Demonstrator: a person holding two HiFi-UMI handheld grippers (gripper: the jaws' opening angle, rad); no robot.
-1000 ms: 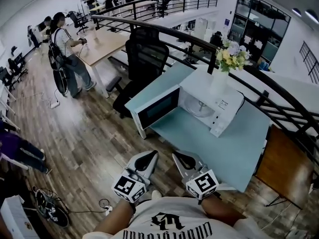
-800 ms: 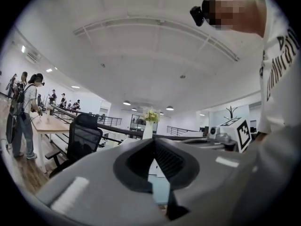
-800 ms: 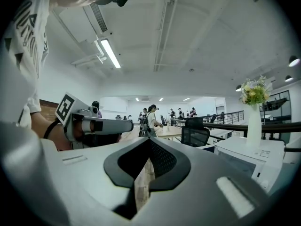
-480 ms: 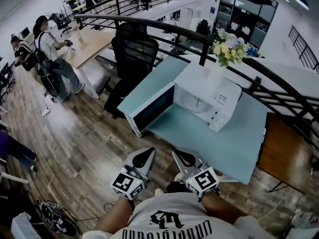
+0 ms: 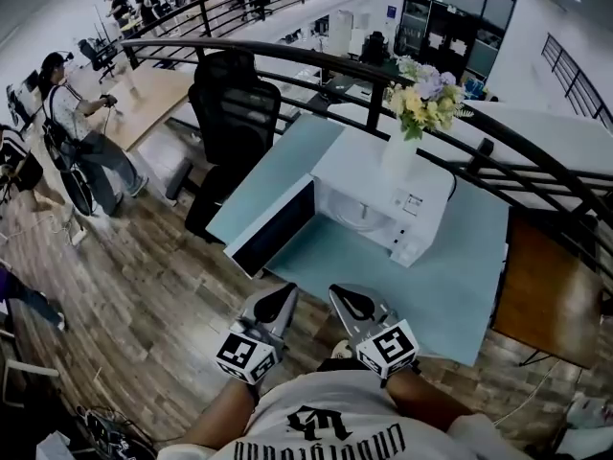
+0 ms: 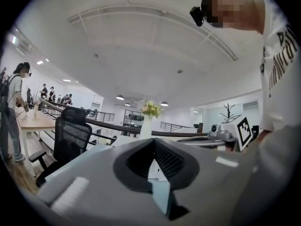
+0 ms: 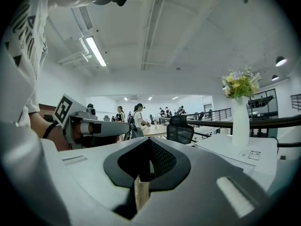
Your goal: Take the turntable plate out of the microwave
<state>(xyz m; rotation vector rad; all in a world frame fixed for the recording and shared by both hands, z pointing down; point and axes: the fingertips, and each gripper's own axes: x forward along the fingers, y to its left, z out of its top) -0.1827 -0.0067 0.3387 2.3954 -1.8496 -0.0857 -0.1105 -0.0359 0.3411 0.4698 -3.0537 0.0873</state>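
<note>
The turntable plate (image 5: 352, 220) lies inside the open microwave (image 5: 402, 185) at mid-frame, up from both grippers, which are closed tight and holding nothing, with the right gripper (image 5: 347, 296) a bit nearer than the left gripper (image 5: 279, 295).

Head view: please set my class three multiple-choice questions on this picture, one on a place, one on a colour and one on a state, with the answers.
1. Where does the vase of flowers stand? A on the floor; B on top of the microwave; C inside the microwave.
2. What colour is the table under the microwave? A light blue; B red; C black.
3. How is the microwave's door? A shut; B swung open; C missing.
Answers: 1 B, the vase rests on the white top. 2 A, the bare table top is pale blue. 3 B, the door hangs out to the left and the inside shows.
</note>
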